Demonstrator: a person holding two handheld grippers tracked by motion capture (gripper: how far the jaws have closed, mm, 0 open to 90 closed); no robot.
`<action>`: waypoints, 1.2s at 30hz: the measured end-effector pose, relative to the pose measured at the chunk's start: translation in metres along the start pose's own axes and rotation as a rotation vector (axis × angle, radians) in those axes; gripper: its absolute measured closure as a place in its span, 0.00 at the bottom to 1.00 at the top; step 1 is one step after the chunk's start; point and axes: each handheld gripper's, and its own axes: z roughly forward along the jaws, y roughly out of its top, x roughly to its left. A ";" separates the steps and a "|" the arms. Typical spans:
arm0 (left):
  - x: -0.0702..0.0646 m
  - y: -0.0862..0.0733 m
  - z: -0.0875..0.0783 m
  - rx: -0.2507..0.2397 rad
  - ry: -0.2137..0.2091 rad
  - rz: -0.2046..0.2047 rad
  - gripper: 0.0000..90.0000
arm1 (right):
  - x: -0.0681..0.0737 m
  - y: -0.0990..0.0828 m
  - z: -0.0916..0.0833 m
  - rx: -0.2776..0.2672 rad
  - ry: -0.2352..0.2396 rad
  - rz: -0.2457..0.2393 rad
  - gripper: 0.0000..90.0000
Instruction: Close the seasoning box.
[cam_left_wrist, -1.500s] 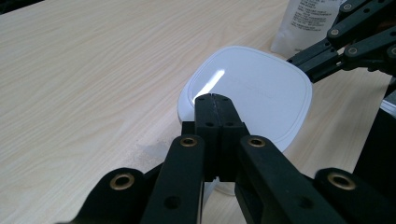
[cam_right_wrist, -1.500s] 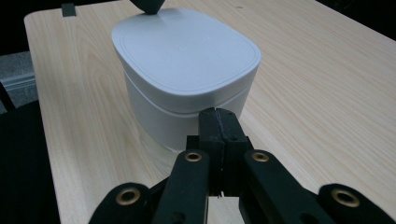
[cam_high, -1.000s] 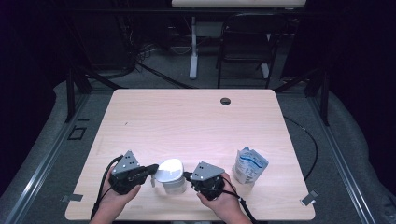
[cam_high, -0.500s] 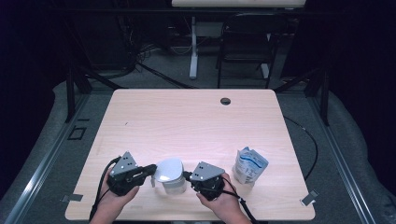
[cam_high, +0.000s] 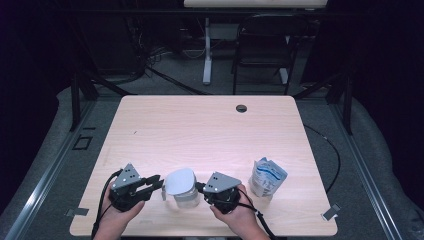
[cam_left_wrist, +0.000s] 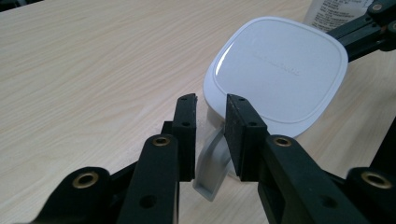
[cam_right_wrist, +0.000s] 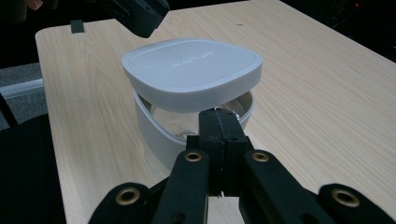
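A white container (cam_high: 184, 197) with a white lid (cam_high: 179, 181) stands near the table's front edge. The lid (cam_right_wrist: 191, 65) sits raised over the tub (cam_right_wrist: 154, 130), with a gap under it on the right gripper's side. My left gripper (cam_high: 157, 184) is at the container's left. Its jaws have just been opening, and the grey latch flap (cam_left_wrist: 211, 168) hangs between the pads (cam_left_wrist: 187, 130) without being pressed. My right gripper (cam_high: 199, 187) is at the container's right, shut, with its tips (cam_right_wrist: 219, 112) against the tub's near rim. Whether they pinch the rim I cannot tell.
A blue and white pouch (cam_high: 266, 176) stands to the right of my right hand. A round dark grommet (cam_high: 241, 108) sits near the table's (cam_high: 200, 130) far edge. A chair (cam_high: 265, 45) and desk legs stand beyond the table.
My left gripper's jaws have spread apart beside the container. Both hands, the container and the pouch stay where they were.
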 end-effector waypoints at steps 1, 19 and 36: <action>0.001 -0.001 0.000 0.000 0.001 -0.001 0.81 | 0.000 0.000 0.000 0.001 -0.002 -0.002 1.00; 0.004 -0.021 -0.004 -0.002 0.012 -0.023 0.67 | 0.004 0.010 -0.002 -0.011 -0.003 -0.016 1.00; -0.003 -0.039 0.010 0.034 -0.005 -0.028 0.67 | 0.007 0.019 -0.003 -0.022 -0.010 -0.032 1.00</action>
